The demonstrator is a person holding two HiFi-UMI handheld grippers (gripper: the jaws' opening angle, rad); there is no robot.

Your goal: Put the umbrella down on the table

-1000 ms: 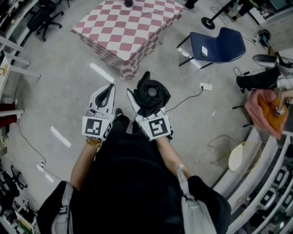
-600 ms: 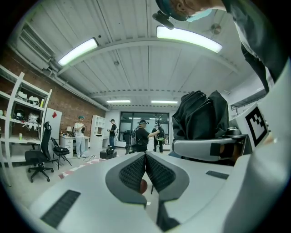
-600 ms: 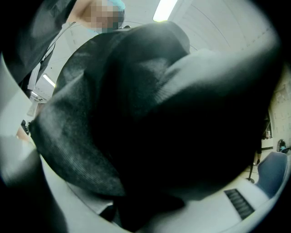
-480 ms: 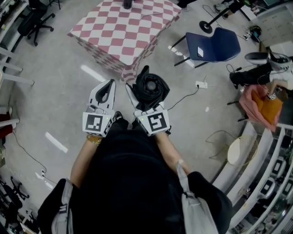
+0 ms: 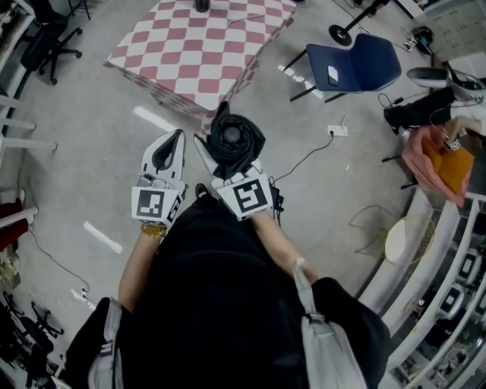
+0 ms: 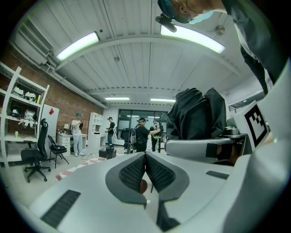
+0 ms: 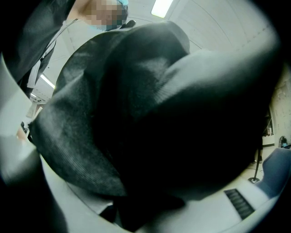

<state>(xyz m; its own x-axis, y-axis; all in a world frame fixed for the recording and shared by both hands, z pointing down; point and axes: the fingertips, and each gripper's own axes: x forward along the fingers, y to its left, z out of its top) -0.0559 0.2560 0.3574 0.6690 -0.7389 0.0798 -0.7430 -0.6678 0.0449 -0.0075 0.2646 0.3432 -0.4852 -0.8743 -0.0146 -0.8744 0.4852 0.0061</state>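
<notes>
Blue chair upper right, white power strip with cable on grey floor, black office chair upper left.

A table draped to the floor in a red-and-white checked cloth stands on the grey concrete floor. Near its far edge sits a small dark object, too cropped to identify, with a thin cable trailing across the cloth beside it. On the floor to the right of the table stands a blue chair. Near it lies a white power strip, and its black cord snakes over the concrete. A black office chair stands to the table's left.
</notes>
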